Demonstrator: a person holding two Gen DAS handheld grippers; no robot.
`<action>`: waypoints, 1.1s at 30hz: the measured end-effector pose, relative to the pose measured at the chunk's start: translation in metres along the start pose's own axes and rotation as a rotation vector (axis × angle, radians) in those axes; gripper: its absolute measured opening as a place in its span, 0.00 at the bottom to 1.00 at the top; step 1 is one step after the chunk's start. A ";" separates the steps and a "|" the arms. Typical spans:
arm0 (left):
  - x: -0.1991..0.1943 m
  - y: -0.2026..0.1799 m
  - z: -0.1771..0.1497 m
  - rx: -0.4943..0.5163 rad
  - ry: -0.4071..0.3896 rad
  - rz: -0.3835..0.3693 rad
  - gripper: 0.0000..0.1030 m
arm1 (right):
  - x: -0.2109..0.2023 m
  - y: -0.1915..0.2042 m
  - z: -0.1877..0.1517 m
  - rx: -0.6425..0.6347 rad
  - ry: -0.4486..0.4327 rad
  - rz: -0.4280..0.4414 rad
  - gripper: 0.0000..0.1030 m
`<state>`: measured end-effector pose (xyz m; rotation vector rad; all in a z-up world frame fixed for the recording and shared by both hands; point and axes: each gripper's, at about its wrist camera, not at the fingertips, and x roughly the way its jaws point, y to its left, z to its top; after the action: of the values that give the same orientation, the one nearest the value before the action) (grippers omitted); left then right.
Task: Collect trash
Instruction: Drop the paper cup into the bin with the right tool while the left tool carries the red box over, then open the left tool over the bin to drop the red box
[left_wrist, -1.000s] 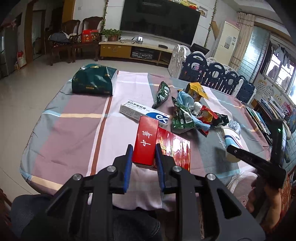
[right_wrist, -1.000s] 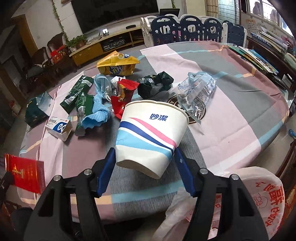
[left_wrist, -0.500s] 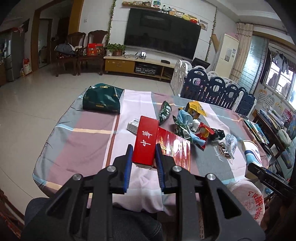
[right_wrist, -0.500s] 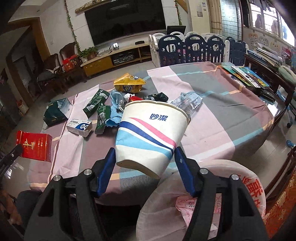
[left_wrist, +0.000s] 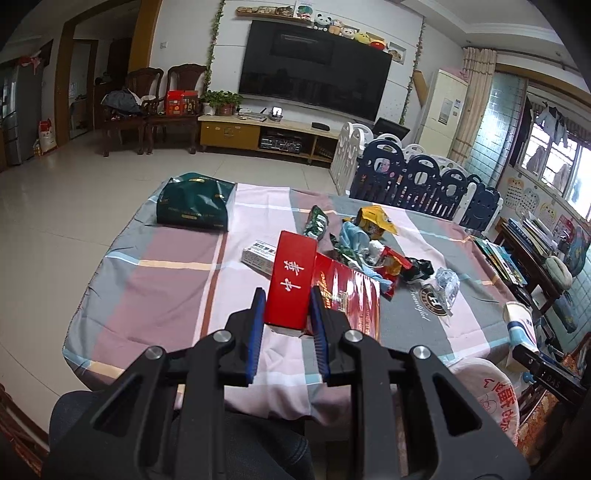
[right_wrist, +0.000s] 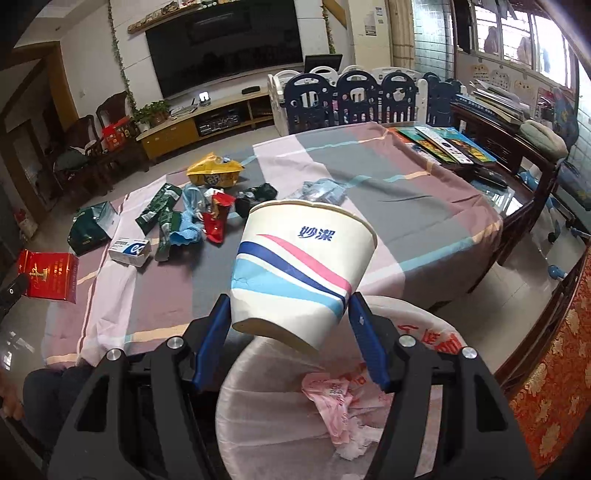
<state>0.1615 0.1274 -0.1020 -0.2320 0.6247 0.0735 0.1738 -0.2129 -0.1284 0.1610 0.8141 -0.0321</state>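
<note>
The blue fingers (right_wrist: 212, 325) of the right gripper (right_wrist: 290, 321) are spread wide and pressed on the base of a white paper tub (right_wrist: 301, 269) striped in blue and pink. The tub is held tilted, its open mouth pointing up and away from the camera. Directly below and just behind it, off the near edge of the table (right_wrist: 406, 206), the open mouth of a pink-white trash bag (right_wrist: 266, 413) is seen, with crumpled pink plastic already inside. The tub appears to hang over the bag's far rim, so the coming move is judged to be a short drop or a tip downward into the bag.

The fingers (left_wrist: 257, 325) of the left gripper (left_wrist: 287, 325) are closed to a narrow gap and clamped on the lower end of a red carton (left_wrist: 291, 284), whose long axis runs away from the camera, lifted above the table's near edge. The bag (left_wrist: 491, 387) lies well to that gripper's right, by the table's near right corner, so the right hand is the nearer one.

More litter is left in the middle of the table: green wrappers (right_wrist: 162, 206), a yellow packet (right_wrist: 214, 173), a white box (right_wrist: 130, 252), clear plastic (right_wrist: 321, 190) and a green bag (left_wrist: 195, 203) near the far left corner.
</note>
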 end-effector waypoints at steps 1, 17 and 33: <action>-0.001 -0.003 0.000 0.002 0.002 -0.013 0.24 | -0.002 -0.008 -0.004 0.010 0.011 -0.013 0.62; 0.003 -0.101 -0.034 0.214 0.178 -0.383 0.24 | 0.002 -0.068 -0.053 0.191 0.149 -0.095 0.79; 0.029 -0.165 -0.097 0.364 0.318 -0.452 0.82 | -0.007 -0.117 -0.051 0.356 0.087 -0.135 0.84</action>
<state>0.1523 -0.0564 -0.1636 -0.0260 0.8741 -0.5178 0.1212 -0.3210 -0.1732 0.4455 0.9009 -0.3002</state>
